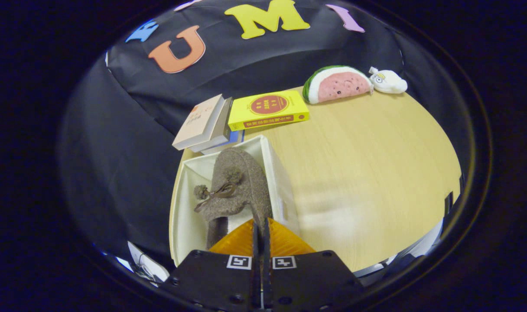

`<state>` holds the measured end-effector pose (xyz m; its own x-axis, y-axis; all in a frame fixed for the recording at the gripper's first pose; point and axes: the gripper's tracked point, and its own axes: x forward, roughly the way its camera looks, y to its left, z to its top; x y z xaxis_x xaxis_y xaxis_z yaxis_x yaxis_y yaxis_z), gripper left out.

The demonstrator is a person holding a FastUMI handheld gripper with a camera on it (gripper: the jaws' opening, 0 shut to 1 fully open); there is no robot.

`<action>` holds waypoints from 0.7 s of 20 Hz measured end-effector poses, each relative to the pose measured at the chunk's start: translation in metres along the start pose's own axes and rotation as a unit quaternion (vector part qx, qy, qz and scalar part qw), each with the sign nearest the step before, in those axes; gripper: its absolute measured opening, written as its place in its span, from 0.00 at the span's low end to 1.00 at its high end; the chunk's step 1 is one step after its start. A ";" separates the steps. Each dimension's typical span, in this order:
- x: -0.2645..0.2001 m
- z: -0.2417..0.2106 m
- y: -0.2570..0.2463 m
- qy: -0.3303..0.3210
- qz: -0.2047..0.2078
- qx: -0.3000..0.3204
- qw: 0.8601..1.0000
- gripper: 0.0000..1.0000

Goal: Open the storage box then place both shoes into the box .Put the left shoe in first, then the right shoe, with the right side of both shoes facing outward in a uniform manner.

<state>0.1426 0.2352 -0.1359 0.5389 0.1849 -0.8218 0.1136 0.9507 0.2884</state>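
Jaws clamped on shoe [235, 190] heel over box [276, 173].

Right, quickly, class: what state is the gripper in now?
Gripper: jaws closed on the rear edge of the grey shoe, held over the open white storage box.

text: none legible | yellow book [268, 110] cover print too small | fingers pressed together on slipper [235, 190]

- You hold a grey-brown felt shoe [239, 190] with a darker brown bow and pompoms.
- Your storage box [285, 190] is white inside and out.
- Surface [367, 173]: pale wood grain.
- Top book [268, 110]: yellow cover, dark red disc.
- Book stack [205, 123]: cream and grey covers, a blue one under.
- Watermelon plush [336, 83]: pink, white band, green rind.
- Small plush [388, 81]: white.
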 end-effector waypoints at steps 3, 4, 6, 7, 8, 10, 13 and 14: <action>-0.002 0.002 0.004 -0.008 0.014 0.000 1.000 0.05; 0.000 0.002 0.002 -0.011 0.018 0.004 1.000 0.07; -0.002 0.004 0.006 -0.019 0.036 0.017 0.999 0.07; -0.009 0.008 0.002 -0.031 0.036 0.014 0.999 0.02; -0.009 0.014 0.001 -0.047 0.036 0.005 0.998 0.03; -0.022 0.021 -0.006 -0.081 0.030 -0.016 0.996 0.05; -0.052 0.038 -0.017 -0.149 0.029 -0.042 0.988 0.11; -0.062 0.042 -0.024 -0.177 0.017 -0.057 0.982 0.16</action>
<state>0.1414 0.1902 -0.0710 0.7997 0.1384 -0.5843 0.0071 0.9708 0.2397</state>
